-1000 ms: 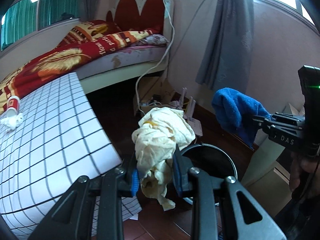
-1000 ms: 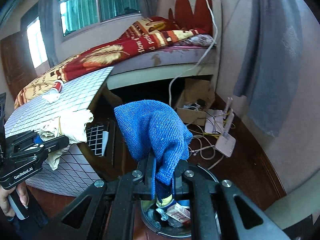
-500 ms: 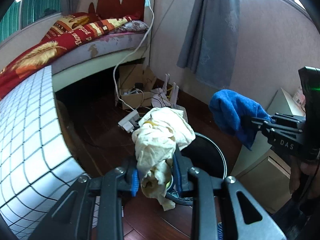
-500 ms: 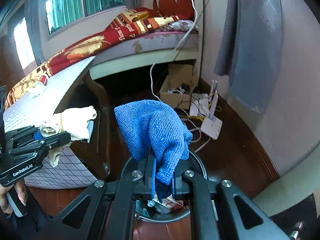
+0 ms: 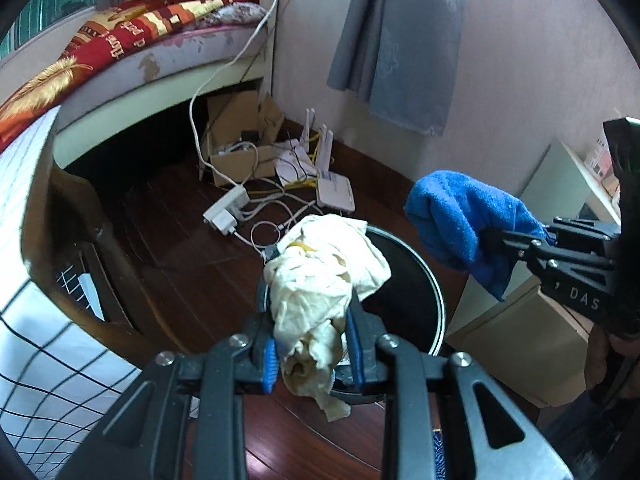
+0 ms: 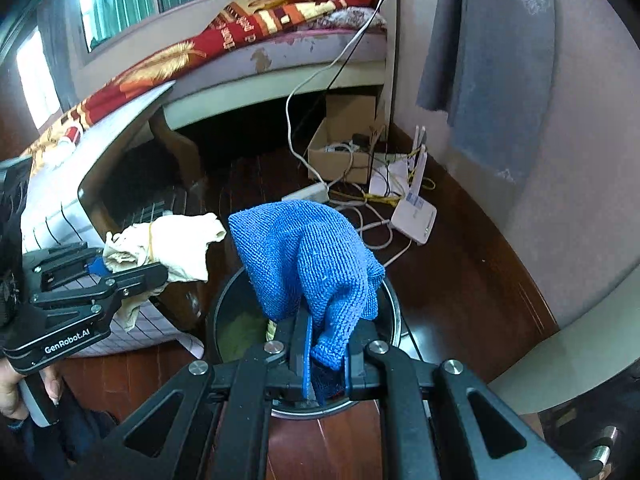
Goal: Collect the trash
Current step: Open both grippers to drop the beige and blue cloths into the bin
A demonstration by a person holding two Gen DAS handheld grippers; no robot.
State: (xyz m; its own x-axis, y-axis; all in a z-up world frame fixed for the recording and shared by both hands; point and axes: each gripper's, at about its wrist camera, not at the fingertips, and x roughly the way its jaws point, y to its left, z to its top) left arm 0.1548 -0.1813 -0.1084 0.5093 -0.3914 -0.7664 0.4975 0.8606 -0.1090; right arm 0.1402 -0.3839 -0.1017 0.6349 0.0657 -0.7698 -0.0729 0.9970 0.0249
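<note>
Left wrist: left claw (image 5: 312,354) grips cream rag (image 5: 324,276); right claw (image 6: 326,354) grips blue cloth (image 6: 308,256)

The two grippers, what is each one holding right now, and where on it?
Left gripper pinches the cream rag near its lower end. Right gripper pinches the blue cloth at its bottom edge.

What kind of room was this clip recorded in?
Most likely a lived-in bedroom. A bed with a red patterned blanket stands by the wall, grey curtains hang beside it, and a router with tangled cables sits on the dark wood floor.
</note>
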